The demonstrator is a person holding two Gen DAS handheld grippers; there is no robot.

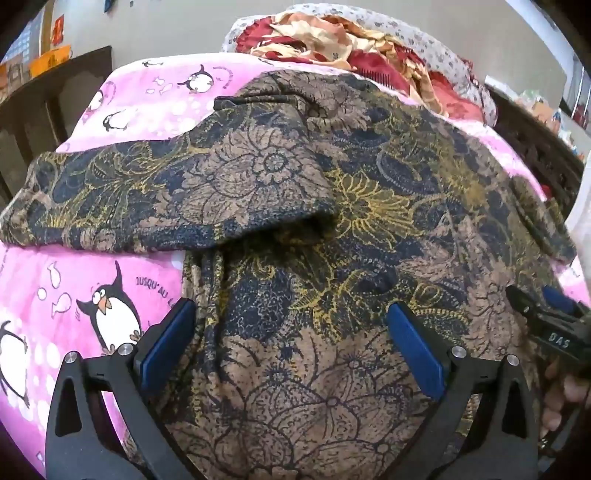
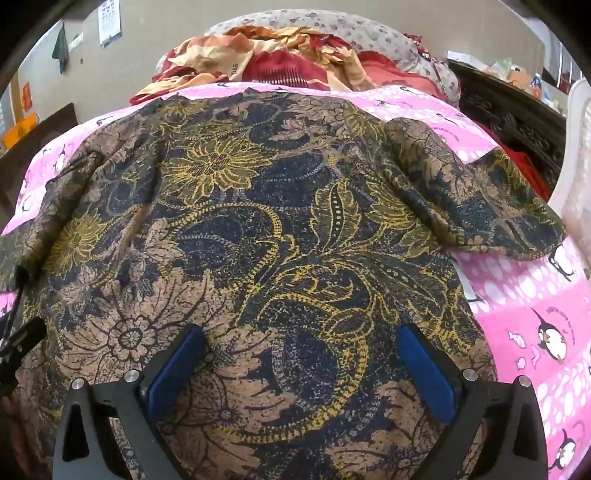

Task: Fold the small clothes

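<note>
Both grippers, left gripper (image 1: 291,339) and right gripper (image 2: 303,363), hover spread wide and empty over the floral top (image 1: 314,229) lying on the penguin sheet (image 1: 74,295), where a shallow pinch could drag the sleeve (image 1: 177,199) askew

Bedding and room clutter

A pink penguin sheet (image 1: 92,266) covers the bed. At its far end lies a red and cream floral blanket (image 2: 258,59) against a grey-flowered pillow (image 2: 369,33). Dark carved wood (image 2: 509,122) stands at the right, a white basket (image 2: 580,155) beside it.
</note>
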